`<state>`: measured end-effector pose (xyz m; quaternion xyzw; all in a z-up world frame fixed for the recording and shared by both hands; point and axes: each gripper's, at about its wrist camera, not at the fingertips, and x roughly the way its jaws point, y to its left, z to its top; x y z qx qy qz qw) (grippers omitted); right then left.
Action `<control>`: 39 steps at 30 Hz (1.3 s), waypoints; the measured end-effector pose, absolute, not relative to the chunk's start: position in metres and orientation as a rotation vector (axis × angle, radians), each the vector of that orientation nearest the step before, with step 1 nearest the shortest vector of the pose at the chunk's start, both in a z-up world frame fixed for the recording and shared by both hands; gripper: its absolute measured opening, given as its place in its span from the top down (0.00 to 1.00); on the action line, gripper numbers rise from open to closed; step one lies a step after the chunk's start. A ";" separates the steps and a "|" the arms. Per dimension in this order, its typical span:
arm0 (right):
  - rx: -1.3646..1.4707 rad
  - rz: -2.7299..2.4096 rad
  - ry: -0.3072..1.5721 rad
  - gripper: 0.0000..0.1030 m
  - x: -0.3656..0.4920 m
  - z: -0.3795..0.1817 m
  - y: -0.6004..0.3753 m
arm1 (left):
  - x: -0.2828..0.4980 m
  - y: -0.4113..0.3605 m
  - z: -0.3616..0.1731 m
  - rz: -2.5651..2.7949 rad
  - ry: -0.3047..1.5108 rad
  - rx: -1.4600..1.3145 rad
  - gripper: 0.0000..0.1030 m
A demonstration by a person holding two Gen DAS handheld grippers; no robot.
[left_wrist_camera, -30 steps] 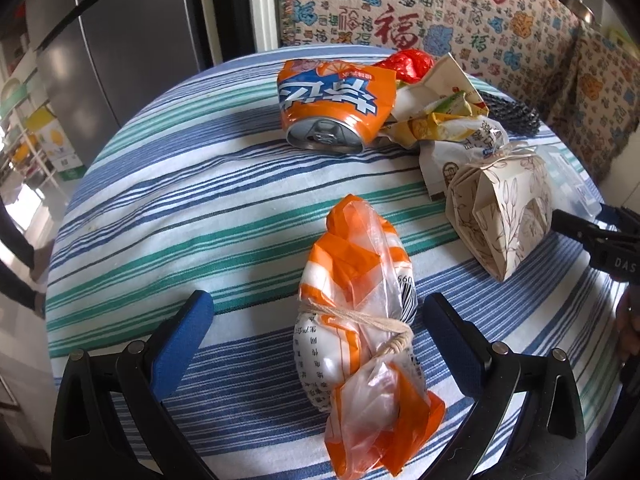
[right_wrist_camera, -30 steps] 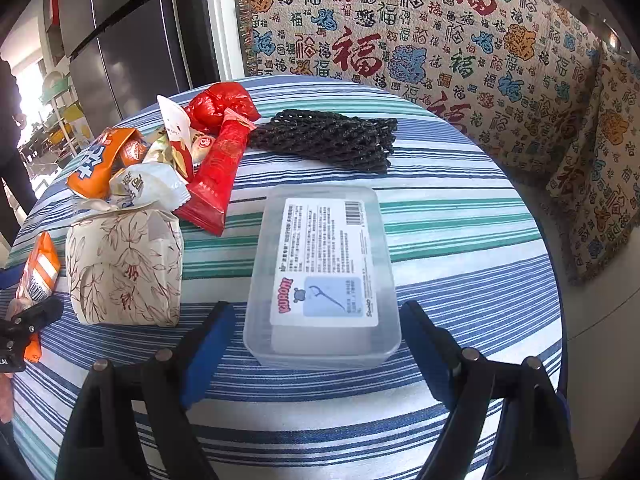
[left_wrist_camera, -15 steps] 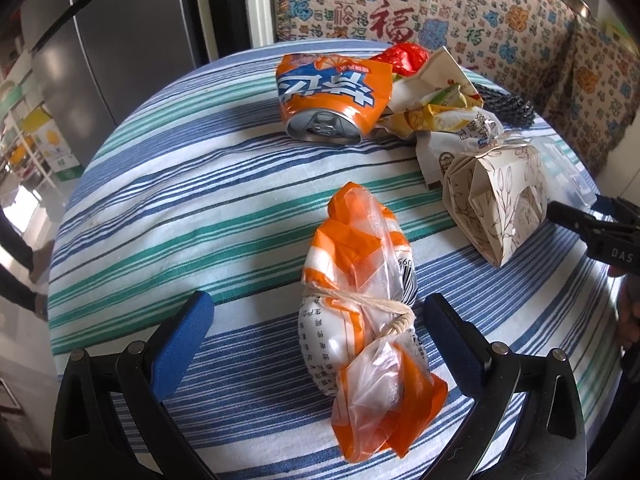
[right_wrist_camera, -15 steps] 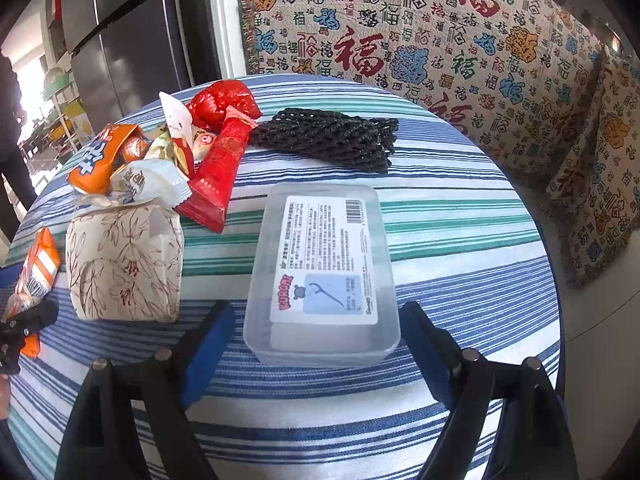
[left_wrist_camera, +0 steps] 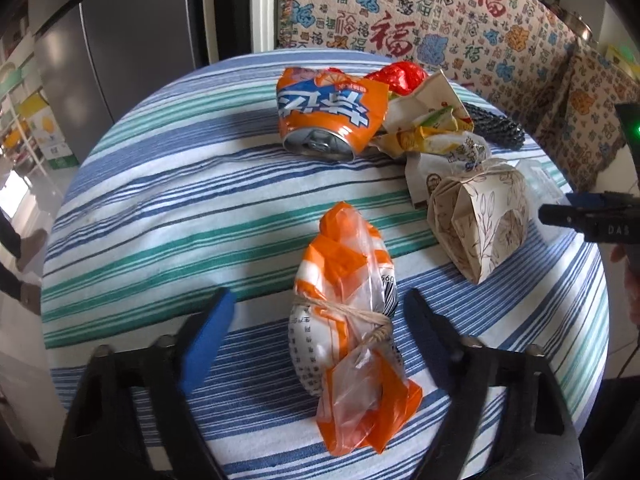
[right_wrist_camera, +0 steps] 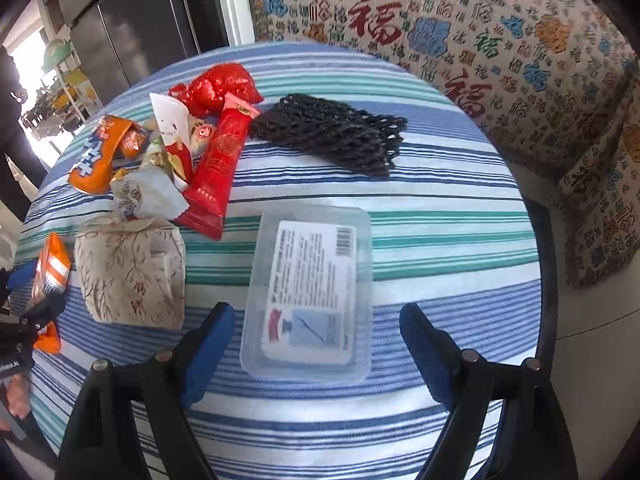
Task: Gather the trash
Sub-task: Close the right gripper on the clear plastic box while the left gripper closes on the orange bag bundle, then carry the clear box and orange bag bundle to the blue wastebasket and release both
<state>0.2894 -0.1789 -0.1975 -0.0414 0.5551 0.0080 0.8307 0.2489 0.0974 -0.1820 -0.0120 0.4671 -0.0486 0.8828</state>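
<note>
Apparently untouched — left gripper (left_wrist_camera: 320, 312) closing around tied orange bag (left_wrist_camera: 348, 300).

Round table (left_wrist_camera: 168, 184) with blue, green and white striped cloth, sofa (right_wrist_camera: 500, 48) behind under a throw printed with Chinese characters, steel fridge (left_wrist_camera: 120, 52) at left, pale floor (right_wrist_camera: 580, 308), daylight from far left.

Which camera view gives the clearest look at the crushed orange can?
The left wrist view: the can lies in plain sight, its lettering and crushed top facing the camera. In the right wrist view only part of the can shows, at the far left behind the wrappers.
</note>
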 end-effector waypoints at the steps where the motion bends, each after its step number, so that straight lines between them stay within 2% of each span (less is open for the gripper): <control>1: -0.102 0.005 1.185 0.23 0.293 -0.198 -0.177 | 0.249 0.095 -0.181 -0.089 0.963 0.002 0.35; 2: -0.109 -0.004 1.183 0.40 0.294 -0.197 -0.176 | 0.250 0.092 -0.180 -0.089 0.958 0.017 0.55; 16: -0.054 0.020 1.050 0.41 0.239 -0.178 -0.184 | 0.231 0.108 -0.151 -0.079 0.831 -0.082 0.55; 39: 0.078 0.010 0.877 0.41 0.150 -0.170 -0.241 | 0.198 0.048 -0.127 -0.195 0.755 -0.063 0.55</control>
